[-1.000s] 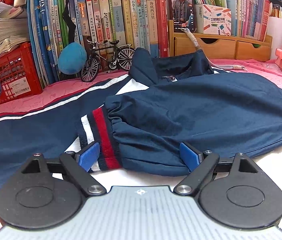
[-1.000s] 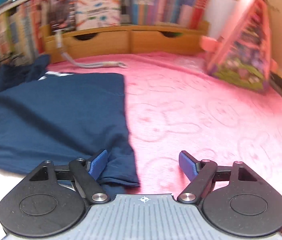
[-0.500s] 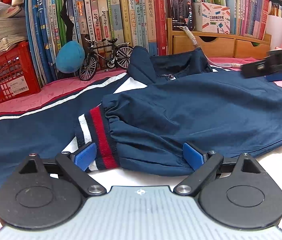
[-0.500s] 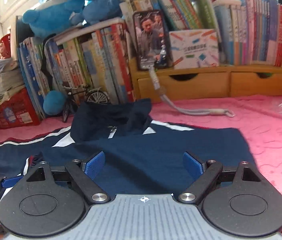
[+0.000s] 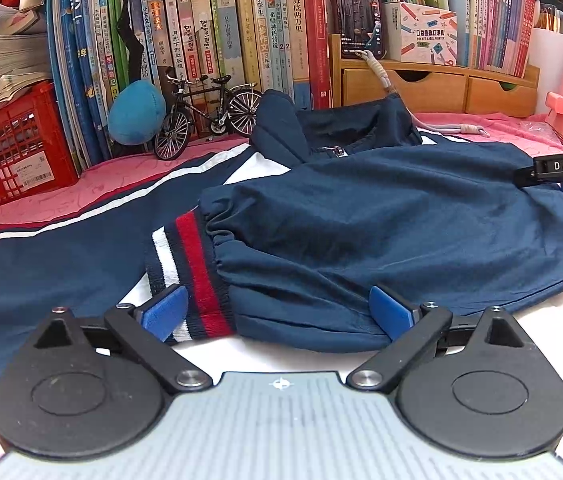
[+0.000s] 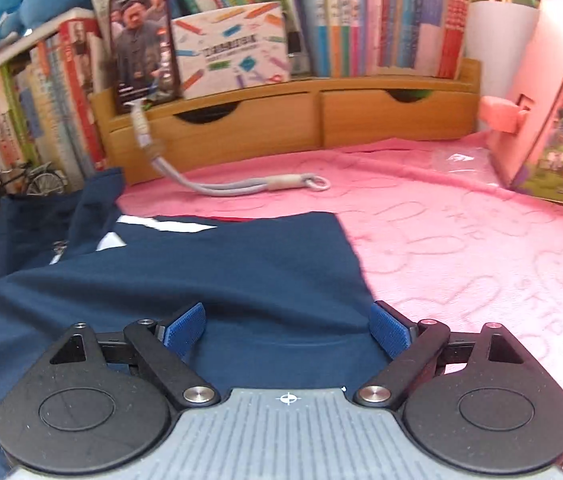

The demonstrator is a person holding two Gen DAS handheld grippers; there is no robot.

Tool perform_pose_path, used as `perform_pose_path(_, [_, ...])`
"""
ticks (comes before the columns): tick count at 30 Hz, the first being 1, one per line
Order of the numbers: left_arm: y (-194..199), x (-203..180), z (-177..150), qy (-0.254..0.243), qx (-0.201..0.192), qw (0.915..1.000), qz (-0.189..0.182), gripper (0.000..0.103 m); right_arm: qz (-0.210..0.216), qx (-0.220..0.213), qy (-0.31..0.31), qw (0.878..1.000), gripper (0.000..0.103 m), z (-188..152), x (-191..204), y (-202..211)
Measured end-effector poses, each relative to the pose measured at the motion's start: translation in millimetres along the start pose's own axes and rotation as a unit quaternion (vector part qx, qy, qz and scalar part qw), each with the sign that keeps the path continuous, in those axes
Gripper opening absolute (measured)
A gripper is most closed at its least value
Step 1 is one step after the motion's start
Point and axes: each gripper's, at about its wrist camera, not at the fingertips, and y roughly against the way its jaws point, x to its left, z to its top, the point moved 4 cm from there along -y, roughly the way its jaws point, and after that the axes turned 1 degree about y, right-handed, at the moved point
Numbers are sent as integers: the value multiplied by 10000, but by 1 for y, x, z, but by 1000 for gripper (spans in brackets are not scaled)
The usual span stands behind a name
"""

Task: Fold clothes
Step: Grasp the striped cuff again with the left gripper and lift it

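1. The left gripper was spread wide, its jaws just opened further, the striped cuff at twelve o'clock unpinched.
2. The right gripper was likewise parted over the navy jacket.
3. Both edges should be pinched evenly.

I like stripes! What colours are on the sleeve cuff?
The cuff has navy, white and red stripes, clearest in the left wrist view.
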Motion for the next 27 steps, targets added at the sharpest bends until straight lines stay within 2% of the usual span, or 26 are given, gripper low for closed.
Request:
perform_pose_path(3, [-1, 0, 0, 3, 11, 10000, -17, 101, -96, 60, 104, 9999, 103, 0, 0, -2])
perform_pose_path(9, [0, 0, 0, -1, 16, 10000, -22, 101, -125, 149, 209, 9996, 103, 0, 5, 2])
perform_pose_path(12, [0, -1, 0, 3, 15, 10000, -19, 101, 191, -3, 192, 9996, 102, -3, 11, 23])
perform_pose_path(15, [3, -1, 1, 29, -53, 10000, 3, 101, 473, -239, 424, 9977, 102, -3, 27, 49])
perform_pose_path(18, [25, 12, -3, 445, -381, 9982, -125, 100, 787, -363, 577, 9946, 102, -5, 43, 73])
perform_pose_path(21, [63, 42, -9, 926, -815, 9919, -285, 100, 1003, -490, 805, 9905, 102, -8, 56, 92])
perform_pose_path(23, [85, 76, -16, 1203, -1105, 9864, -204, 101, 1054, -577, 1003, 9877, 102, -10, 64, 102])
perform_pose_path(25, [97, 118, -23, 1537, -1240, 9801, 184, 102, 1050, -681, 1233, 9845, 102, -12, 70, 113])
perform_pose_path(27, [100, 170, -31, 2047, -1186, 9685, 774, 103, 958, -863, 1474, 9806, 102, -14, 73, 124])
